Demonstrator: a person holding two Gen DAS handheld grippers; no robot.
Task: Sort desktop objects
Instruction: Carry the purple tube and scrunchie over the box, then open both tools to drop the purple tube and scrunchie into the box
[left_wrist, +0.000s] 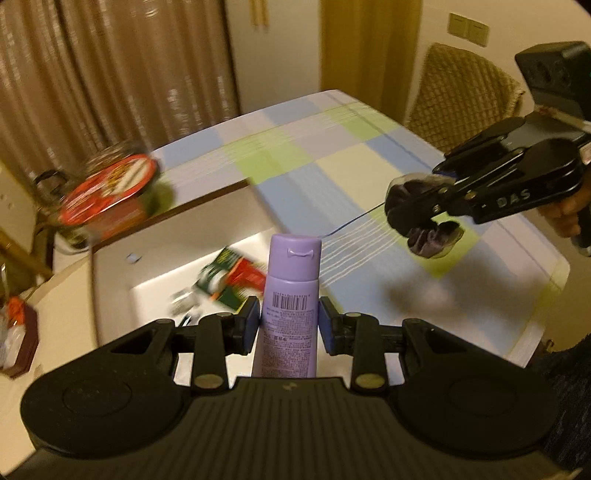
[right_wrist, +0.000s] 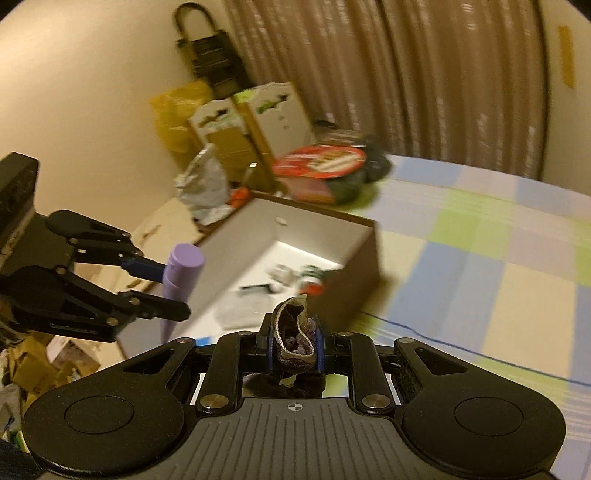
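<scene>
Left gripper (left_wrist: 289, 317) clamps a purple bottle (left_wrist: 290, 295) above the box (right_wrist: 295, 236); right gripper (right_wrist: 294, 341) pinches dark cloth (right_wrist: 295, 332) beside the box. Both could collide over it.

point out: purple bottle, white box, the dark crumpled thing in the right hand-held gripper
purple bottle (left_wrist: 291, 291), left wrist view, on its body above the barcode.
white box (right_wrist: 295, 229), right wrist view, on its inner far wall.
dark crumpled thing (right_wrist: 295, 332), right wrist view, on its folded middle.

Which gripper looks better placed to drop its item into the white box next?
Probably the left. The left gripper holds the purple bottle right at the white box, by its near edge. The right gripper, clamping a dark crumpled item, is out over the checked tablecloth.
</scene>
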